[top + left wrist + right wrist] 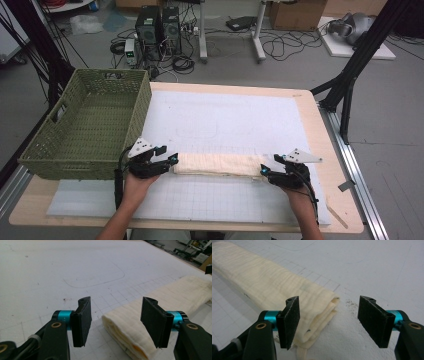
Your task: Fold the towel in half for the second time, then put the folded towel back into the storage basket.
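Observation:
A cream cloth [218,164], folded into a long narrow strip, lies across the white gridded mat [220,125] near the table's front. My left gripper [171,160] sits at the strip's left end, open. In the left gripper view the cloth's end [130,327] lies between the jaws, nearer the right pad [155,322], with no pad pressing on it. My right gripper [263,170] is at the strip's right end, also open. There the cloth's folded end [312,312] lies beside the left pad [290,321], and bare mat shows in the rest of the gap.
A green woven basket [55,145] stands on the table's left side, close behind my left hand. The mat stretches wide behind the cloth. Beyond the table are computer towers [157,30], cables and black frame legs [350,75] on the floor.

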A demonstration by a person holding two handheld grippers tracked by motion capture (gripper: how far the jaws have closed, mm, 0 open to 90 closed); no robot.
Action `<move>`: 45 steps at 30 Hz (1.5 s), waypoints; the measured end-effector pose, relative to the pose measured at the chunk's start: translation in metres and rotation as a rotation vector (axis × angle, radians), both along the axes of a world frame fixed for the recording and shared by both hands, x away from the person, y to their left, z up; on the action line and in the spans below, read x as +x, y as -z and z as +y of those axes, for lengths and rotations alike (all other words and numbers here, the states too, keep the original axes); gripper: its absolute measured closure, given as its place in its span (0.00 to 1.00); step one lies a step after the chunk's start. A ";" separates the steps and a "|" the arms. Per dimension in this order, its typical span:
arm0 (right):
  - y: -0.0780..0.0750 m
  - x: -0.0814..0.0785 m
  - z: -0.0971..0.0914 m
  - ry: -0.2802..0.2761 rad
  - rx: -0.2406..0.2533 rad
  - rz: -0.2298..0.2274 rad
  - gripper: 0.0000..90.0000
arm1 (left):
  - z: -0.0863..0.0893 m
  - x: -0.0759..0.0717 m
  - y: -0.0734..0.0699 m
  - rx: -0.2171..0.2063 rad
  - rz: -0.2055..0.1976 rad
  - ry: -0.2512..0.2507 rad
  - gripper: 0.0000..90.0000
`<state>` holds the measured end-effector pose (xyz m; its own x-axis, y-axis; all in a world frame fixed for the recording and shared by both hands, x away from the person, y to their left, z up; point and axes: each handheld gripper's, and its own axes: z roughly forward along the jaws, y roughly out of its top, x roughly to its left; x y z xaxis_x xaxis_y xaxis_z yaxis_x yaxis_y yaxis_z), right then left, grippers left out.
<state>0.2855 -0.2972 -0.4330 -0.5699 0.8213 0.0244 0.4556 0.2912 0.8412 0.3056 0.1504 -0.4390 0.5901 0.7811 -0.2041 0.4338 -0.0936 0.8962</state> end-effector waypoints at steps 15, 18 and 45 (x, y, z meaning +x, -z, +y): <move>0.000 0.002 0.000 0.010 0.016 0.013 0.37 | 0.010 0.000 0.001 -0.003 0.032 -0.054 0.47; -0.001 0.001 -0.001 0.013 0.021 0.012 0.37 | 0.012 0.001 0.002 0.012 0.061 -0.078 0.51; 0.005 -0.002 -0.003 -0.002 0.041 0.058 0.48 | -0.004 -0.001 0.012 0.042 0.168 0.042 0.51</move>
